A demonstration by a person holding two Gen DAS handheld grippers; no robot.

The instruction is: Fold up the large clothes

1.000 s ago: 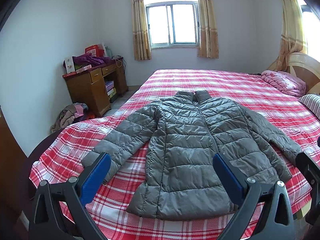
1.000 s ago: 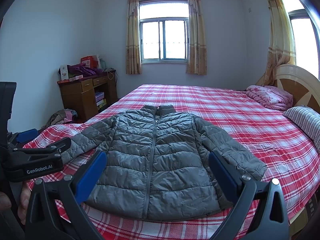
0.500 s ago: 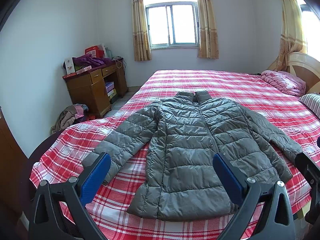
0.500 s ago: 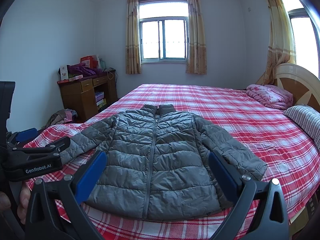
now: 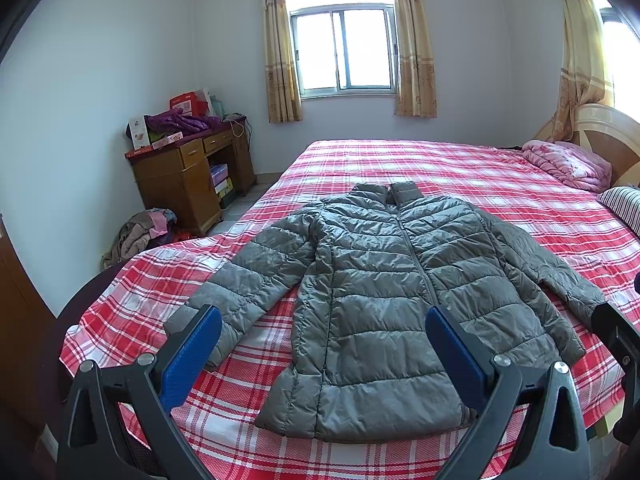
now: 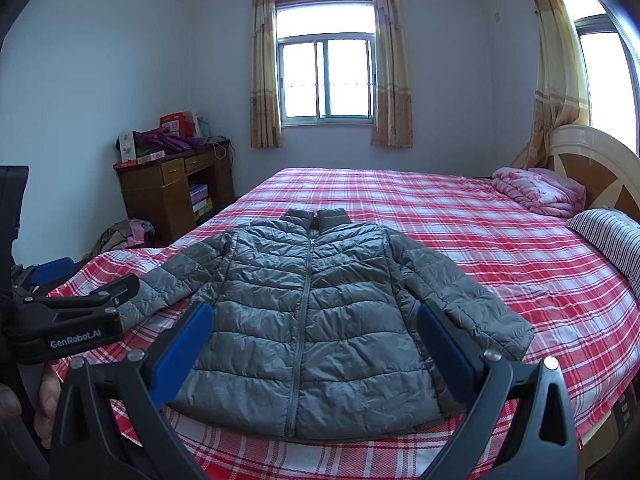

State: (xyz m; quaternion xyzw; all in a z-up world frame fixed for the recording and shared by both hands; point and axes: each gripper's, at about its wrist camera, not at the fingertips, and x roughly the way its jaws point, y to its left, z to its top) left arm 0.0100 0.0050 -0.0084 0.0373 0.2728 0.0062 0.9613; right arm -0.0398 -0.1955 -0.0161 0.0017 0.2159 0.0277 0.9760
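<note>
Lying flat, front up, zipped, sleeves spread: grey puffer jacket (image 5: 384, 292) sat near foot edge of red plaid bed (image 5: 460, 168). Judged light, soft, springy, slick shell; best pinched at sleeve cuff or hem corner. Left gripper (image 5: 322, 354) and right gripper (image 6: 314, 350) hovered short of it, jaws wide, holding nothing.

Almost nothing differs from the earlier pictures. In the left wrist view the grey jacket (image 5: 384, 300) sits a touch higher in frame than a second ago. In the right wrist view the left gripper (image 6: 76, 312) at the picture's left side has barely drifted.
</note>
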